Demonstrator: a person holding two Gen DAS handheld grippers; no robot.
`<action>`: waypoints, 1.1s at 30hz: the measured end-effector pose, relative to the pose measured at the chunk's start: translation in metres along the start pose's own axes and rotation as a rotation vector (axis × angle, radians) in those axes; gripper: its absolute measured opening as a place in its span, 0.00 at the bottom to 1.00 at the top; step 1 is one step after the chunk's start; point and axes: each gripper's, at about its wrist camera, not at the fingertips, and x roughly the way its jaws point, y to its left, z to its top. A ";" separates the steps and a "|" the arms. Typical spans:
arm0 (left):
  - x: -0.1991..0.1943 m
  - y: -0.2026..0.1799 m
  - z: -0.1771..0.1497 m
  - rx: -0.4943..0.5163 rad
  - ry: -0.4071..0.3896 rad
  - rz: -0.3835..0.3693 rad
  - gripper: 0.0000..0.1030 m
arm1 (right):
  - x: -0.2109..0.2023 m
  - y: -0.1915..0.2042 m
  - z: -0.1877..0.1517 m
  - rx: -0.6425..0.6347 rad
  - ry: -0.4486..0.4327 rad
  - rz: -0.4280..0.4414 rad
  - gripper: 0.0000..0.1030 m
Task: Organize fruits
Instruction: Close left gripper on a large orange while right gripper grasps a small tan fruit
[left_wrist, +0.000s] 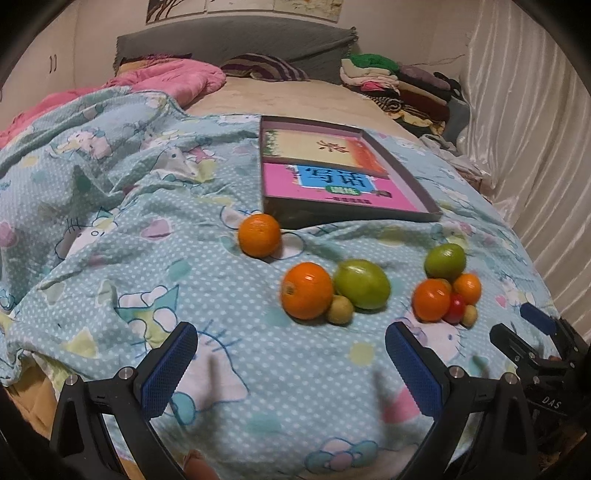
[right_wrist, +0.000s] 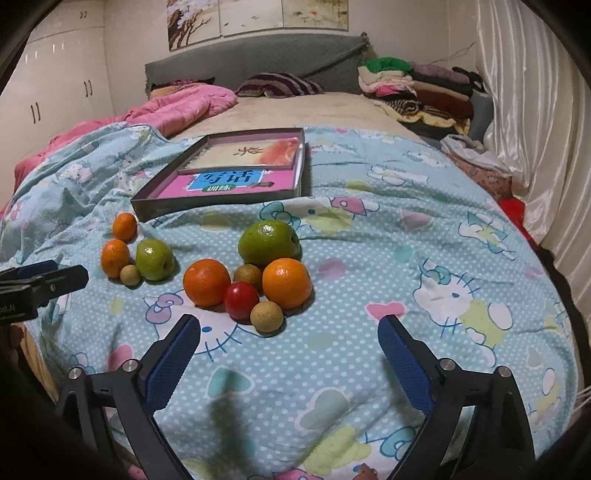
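Fruit lies in two clusters on the blue cartoon-print blanket (left_wrist: 184, 266). The left cluster has an orange (left_wrist: 306, 290), a green apple (left_wrist: 362, 283) and a small tan fruit (left_wrist: 340, 309), with a lone orange (left_wrist: 259, 235) behind. The right cluster (right_wrist: 255, 275) has a green apple (right_wrist: 268, 243), two oranges (right_wrist: 287, 283), a red tomato (right_wrist: 242, 300) and small tan fruits (right_wrist: 266, 317). A shallow grey tray (left_wrist: 343, 212) holding books sits behind. My left gripper (left_wrist: 291, 350) is open and empty in front of the left cluster. My right gripper (right_wrist: 289, 341) is open and empty in front of the right cluster.
A pink quilt (left_wrist: 173, 79) and striped pillow (left_wrist: 264, 67) lie at the head of the bed. Folded clothes (left_wrist: 399, 86) are stacked at the far right. A white curtain (left_wrist: 532, 147) runs along the right side. The bed's near edge is just under the grippers.
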 end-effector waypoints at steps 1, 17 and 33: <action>0.001 0.001 0.001 0.001 -0.002 -0.001 0.99 | 0.002 0.001 0.001 -0.001 0.005 0.004 0.89; 0.029 0.003 0.014 0.028 0.058 -0.064 0.67 | 0.037 0.004 0.002 0.002 0.109 0.083 0.37; 0.048 0.004 0.024 0.031 0.093 -0.098 0.53 | 0.049 0.005 0.007 -0.006 0.136 0.153 0.24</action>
